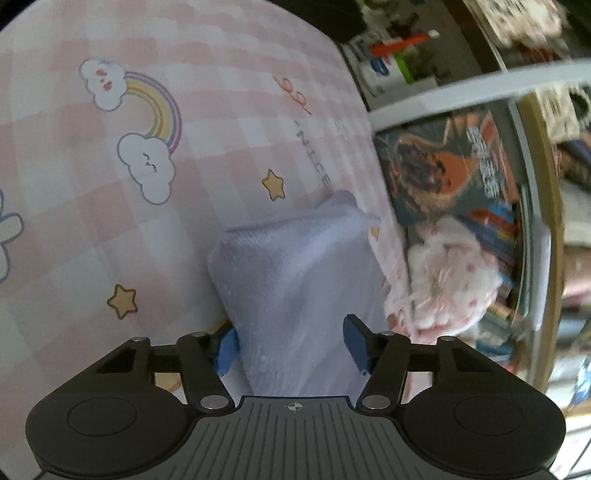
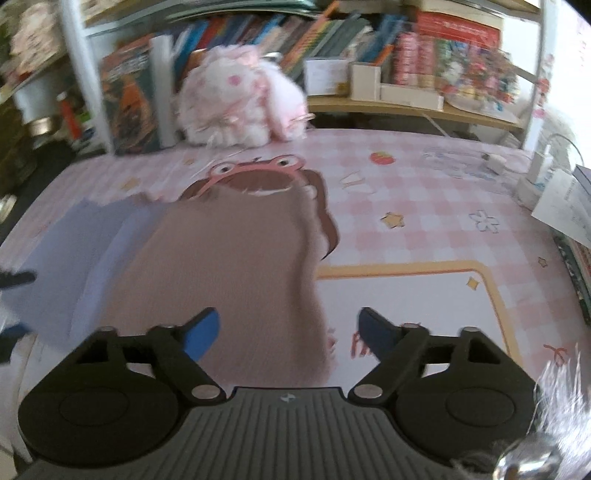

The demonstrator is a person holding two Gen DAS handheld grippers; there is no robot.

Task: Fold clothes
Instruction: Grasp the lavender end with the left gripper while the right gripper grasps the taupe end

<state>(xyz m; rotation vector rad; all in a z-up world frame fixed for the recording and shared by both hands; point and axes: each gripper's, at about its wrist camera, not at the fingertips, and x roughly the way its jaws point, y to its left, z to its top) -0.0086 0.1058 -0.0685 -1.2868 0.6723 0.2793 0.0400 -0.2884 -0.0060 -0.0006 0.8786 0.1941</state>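
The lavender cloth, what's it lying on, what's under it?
The lavender cloth lies on the pink checked table mat, between the left gripper's open fingers. Whatever print the mat has beneath the cloth is covered and cannot be seen.

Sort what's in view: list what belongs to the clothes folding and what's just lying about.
Belongs to the job:
- lavender cloth, lying between the open fingers of the left gripper
- right gripper, open over the desk mat

Just lying about:
- pink plush toy
- books on the shelf
- paper sheet
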